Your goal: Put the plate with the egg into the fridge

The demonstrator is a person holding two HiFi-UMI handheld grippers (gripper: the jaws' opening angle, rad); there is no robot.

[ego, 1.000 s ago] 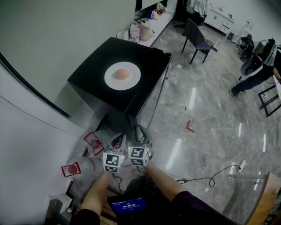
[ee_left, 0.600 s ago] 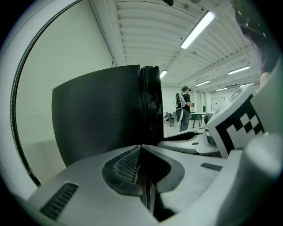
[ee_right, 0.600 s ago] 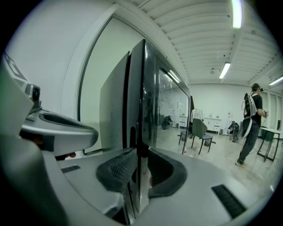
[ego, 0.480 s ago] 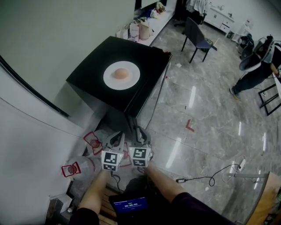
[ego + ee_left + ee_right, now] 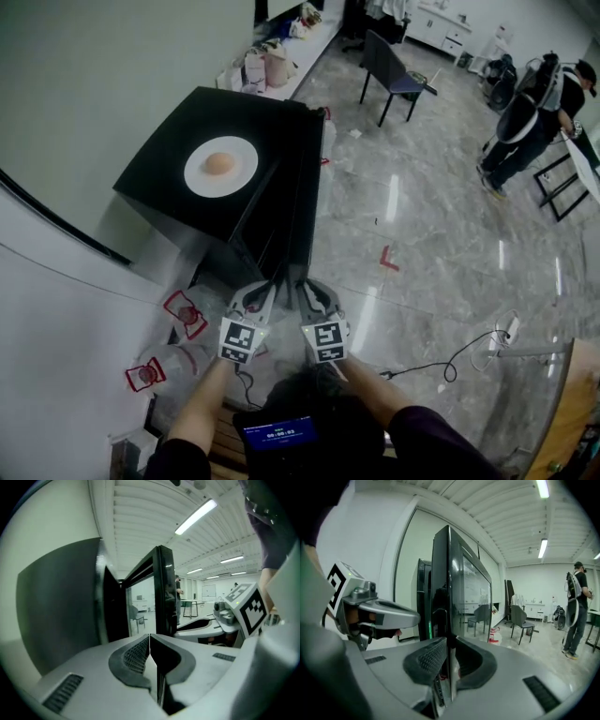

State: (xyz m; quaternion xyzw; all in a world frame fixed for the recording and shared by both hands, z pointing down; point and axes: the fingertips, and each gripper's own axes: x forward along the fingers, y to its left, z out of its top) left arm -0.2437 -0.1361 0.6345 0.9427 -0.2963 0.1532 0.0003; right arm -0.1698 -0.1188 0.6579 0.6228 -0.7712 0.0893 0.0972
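The plate (image 5: 220, 166) with the egg (image 5: 219, 164) sits on the flat top of the black fridge (image 5: 155, 183). That is above and beyond both sets of fingers, and off to their left. It is not yet inside.

The fridge door (image 5: 302, 202) stands ajar, with a gap between it and the cabinet. Its free edge runs upright straight ahead of the two grippers.

The right gripper (image 5: 449, 653) has that edge between its fingers. They have just been closing and now look clamped on the door from either side.

The left gripper (image 5: 150, 644) has its fingers pressed together with nothing in them. It points at the gap just left of the door edge, close beside the right one.

The coming move looks like swinging the door wider, which turns on the right-hand hold along that vertical edge. Of the two, the left gripper is on the plate's side and is free, so it seems better placed to go up for the plate.
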